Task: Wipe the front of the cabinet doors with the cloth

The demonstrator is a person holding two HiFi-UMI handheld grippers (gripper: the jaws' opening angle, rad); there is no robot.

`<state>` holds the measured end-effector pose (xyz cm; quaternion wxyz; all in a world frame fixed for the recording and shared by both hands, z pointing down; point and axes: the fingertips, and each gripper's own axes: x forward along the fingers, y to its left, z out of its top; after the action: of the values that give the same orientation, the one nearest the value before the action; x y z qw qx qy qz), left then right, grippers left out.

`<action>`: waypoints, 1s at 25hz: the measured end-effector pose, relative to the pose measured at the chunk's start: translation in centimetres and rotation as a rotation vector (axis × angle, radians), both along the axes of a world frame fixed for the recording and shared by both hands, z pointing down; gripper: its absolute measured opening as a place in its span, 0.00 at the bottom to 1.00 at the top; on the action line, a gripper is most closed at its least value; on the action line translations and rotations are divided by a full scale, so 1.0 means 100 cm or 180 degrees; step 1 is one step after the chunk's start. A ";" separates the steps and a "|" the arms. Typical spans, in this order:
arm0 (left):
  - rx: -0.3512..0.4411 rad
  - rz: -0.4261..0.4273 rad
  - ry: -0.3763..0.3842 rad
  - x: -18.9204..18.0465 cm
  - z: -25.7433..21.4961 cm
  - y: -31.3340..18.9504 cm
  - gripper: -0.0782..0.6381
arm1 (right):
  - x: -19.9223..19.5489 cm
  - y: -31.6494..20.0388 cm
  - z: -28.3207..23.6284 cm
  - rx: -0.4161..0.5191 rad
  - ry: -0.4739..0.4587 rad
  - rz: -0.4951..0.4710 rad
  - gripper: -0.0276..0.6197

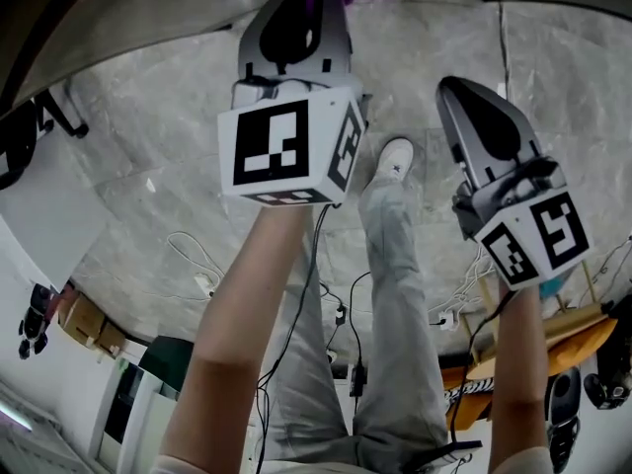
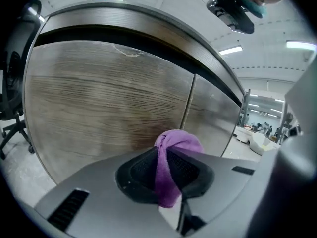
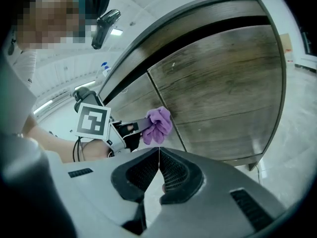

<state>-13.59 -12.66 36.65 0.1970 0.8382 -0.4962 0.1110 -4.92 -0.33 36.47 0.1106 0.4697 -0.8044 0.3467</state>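
The left gripper (image 2: pixel 168 168) is clenched on a purple cloth (image 2: pixel 176 144), a bunched wad of which stands out past the jaw tips. The wad sits right in front of the wood-grain cabinet doors (image 2: pixel 99 108), low down and just beside the vertical seam (image 2: pixel 187 103) between them; no view shows whether it touches the wood. In the right gripper view the cloth lies at that seam, with the wider door toward the cabinet's right edge. The right gripper (image 3: pixel 158 168) hangs well back from the doors, its jaws pressed together with nothing between them. In the head view, both grippers are above a grey marbled floor (image 1: pixel 148 166).
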 end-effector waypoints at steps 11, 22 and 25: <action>-0.0076 -0.0110 0.0038 -0.020 0.000 -0.019 0.18 | -0.002 -0.005 -0.002 0.0031 0.0049 0.0066 0.09; -0.0072 -0.0384 -0.0084 -0.136 -0.001 -0.029 0.18 | -0.091 -0.014 -0.005 0.0065 0.0028 -0.0112 0.09; -0.0058 -0.0461 -0.0126 -0.172 0.000 -0.031 0.18 | -0.120 -0.020 -0.005 0.0086 0.0015 -0.0185 0.09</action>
<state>-30.80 -15.81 36.62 0.2022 0.7960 -0.5584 0.1175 -16.96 -2.29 35.96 0.1162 0.4483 -0.8220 0.3313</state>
